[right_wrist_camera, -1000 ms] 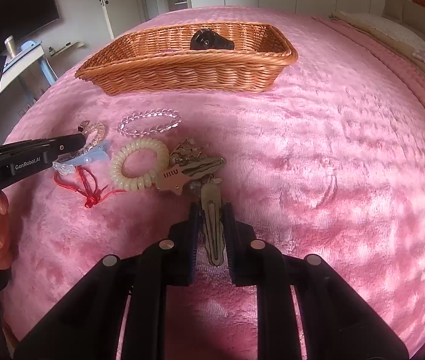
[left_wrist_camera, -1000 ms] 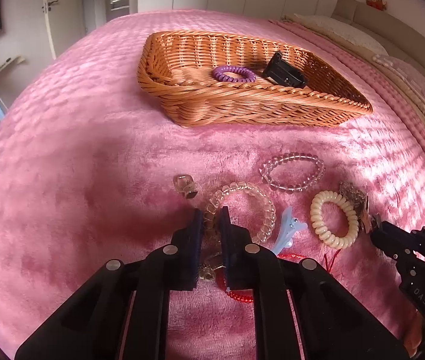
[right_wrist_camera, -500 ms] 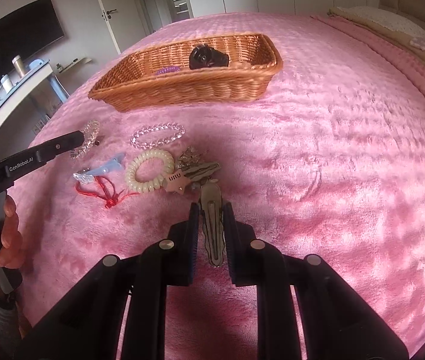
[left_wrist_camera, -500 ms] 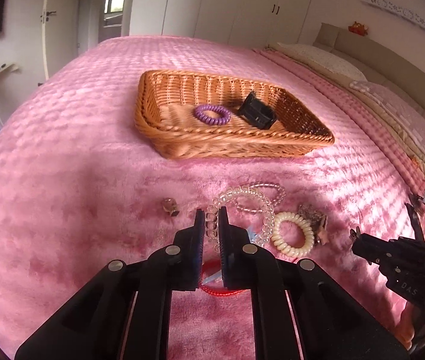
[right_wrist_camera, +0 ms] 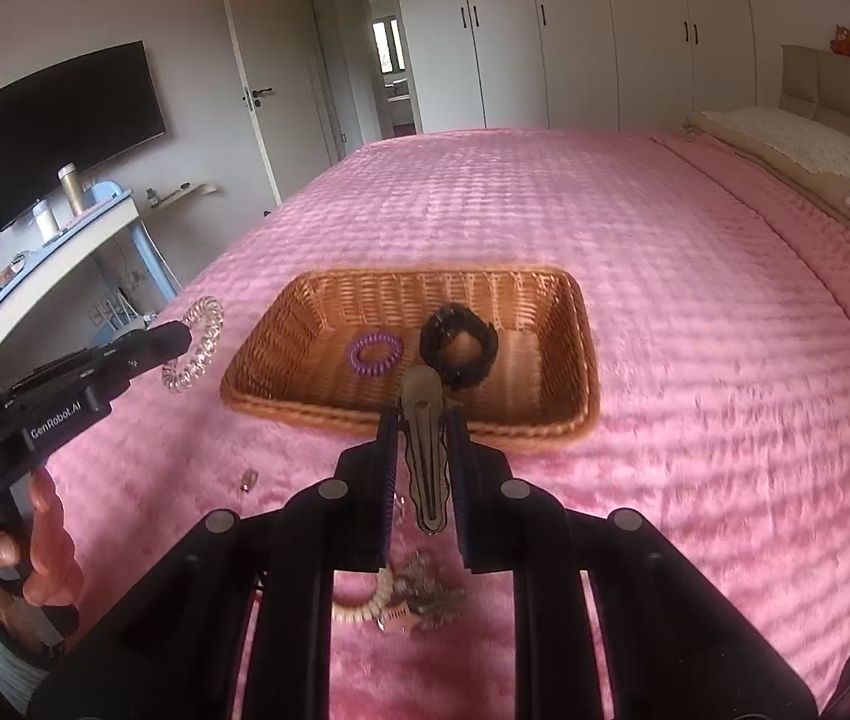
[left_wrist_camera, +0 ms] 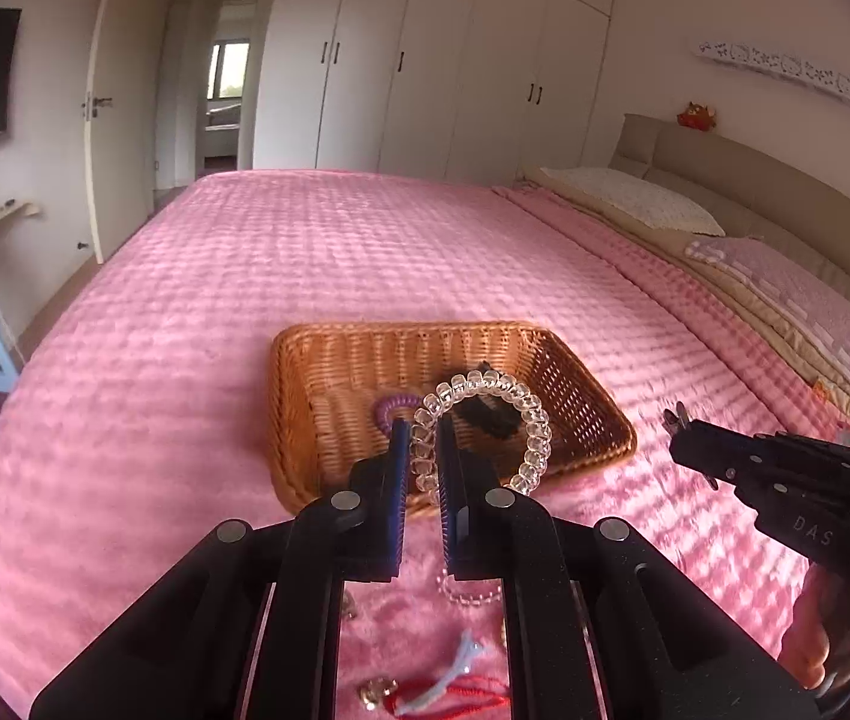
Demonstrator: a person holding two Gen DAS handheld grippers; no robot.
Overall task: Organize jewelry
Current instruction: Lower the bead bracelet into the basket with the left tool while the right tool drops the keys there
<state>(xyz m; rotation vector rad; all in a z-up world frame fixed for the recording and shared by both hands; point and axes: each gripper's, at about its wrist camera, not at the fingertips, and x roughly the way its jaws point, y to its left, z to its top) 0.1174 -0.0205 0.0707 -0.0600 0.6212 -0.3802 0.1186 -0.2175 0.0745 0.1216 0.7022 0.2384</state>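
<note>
The left gripper (left_wrist_camera: 423,441) pinches a clear spiral hair tie (left_wrist_camera: 505,414); the right gripper (right_wrist_camera: 420,441) clamps a metal hair clip (right_wrist_camera: 423,438). Beyond both sits the wicker basket (right_wrist_camera: 580,354) on the pink bedspread (right_wrist_camera: 694,300). Only the right view shows clearly the purple spiral tie (right_wrist_camera: 374,351) and black scrunchie (right_wrist_camera: 459,345) inside; only the left shows a red cord (left_wrist_camera: 472,695).

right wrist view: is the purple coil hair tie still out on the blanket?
No. The purple coil hair tie lies on the floor of the wicker basket, beside the black hair tie.

home bedroom: pink-covered bed (left_wrist_camera: 365,252), wardrobe (left_wrist_camera: 454,60), wall tv (right_wrist_camera: 65,126).
</note>
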